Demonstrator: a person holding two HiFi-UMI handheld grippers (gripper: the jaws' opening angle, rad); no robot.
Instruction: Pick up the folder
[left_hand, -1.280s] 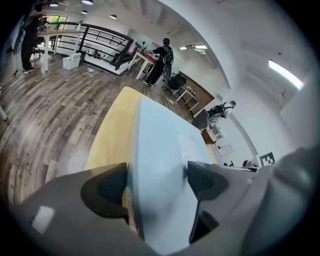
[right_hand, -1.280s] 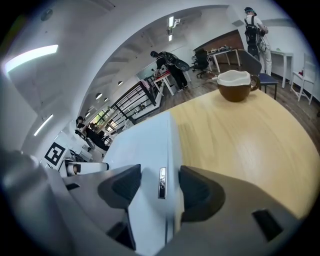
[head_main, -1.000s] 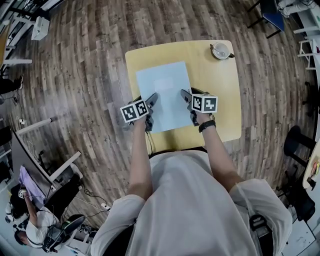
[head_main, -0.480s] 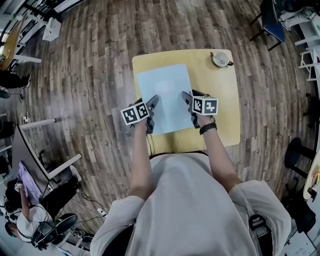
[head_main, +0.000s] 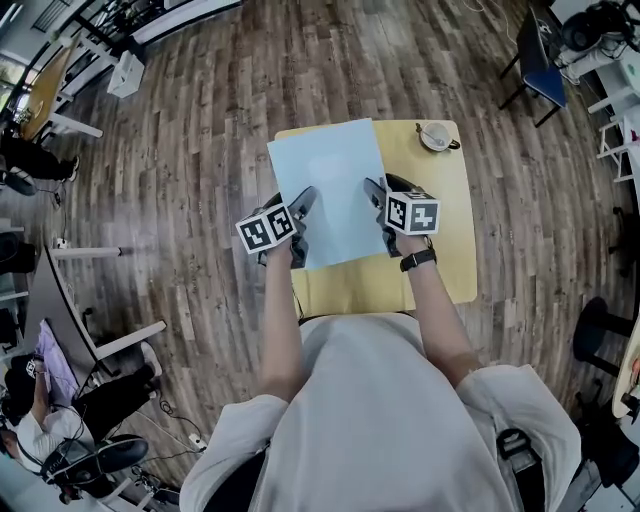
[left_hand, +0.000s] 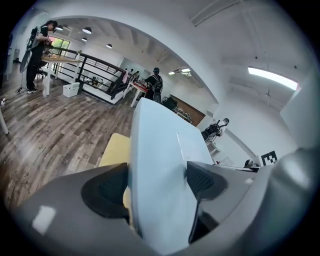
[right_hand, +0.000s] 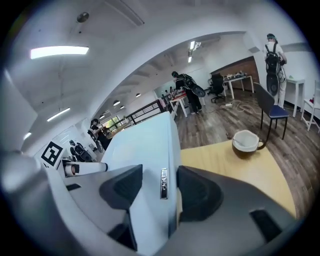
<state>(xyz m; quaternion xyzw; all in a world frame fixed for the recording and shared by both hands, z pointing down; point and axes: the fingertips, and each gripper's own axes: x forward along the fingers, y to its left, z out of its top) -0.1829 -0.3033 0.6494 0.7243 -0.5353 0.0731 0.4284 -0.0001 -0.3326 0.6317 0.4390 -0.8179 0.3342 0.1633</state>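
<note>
Wood-plank floor (head_main: 180, 150) runs all around a small yellow desk (head_main: 440, 240) in an open office. People stand at work tables far off in both gripper views. A cup (head_main: 437, 135) with a handle sits near the desk's far right corner, well apart from everything else, and a blue chair (head_main: 540, 60) stands on the floor beyond it.

You have the pale blue folder (head_main: 330, 190) between your two hands, above the middle of the desk and tilted, its far end raised and reaching out over the desk's far edge in the head view. Your left gripper (head_main: 300, 215) has it by the left long edge near the corner closest to you. Your right gripper (head_main: 378, 205) has the opposite edge at about the same height.

In the left gripper view the fingers (left_hand: 105, 190) are clenched on the folder (left_hand: 160, 165), one dark pad on each face of the sheet. In the right gripper view the fingers (right_hand: 197, 192) grasp the folder (right_hand: 150, 150) the same way, pinching it near a small metal clip, with the cup (right_hand: 245, 143) and desk (right_hand: 225, 160) showing off to the right.
</note>
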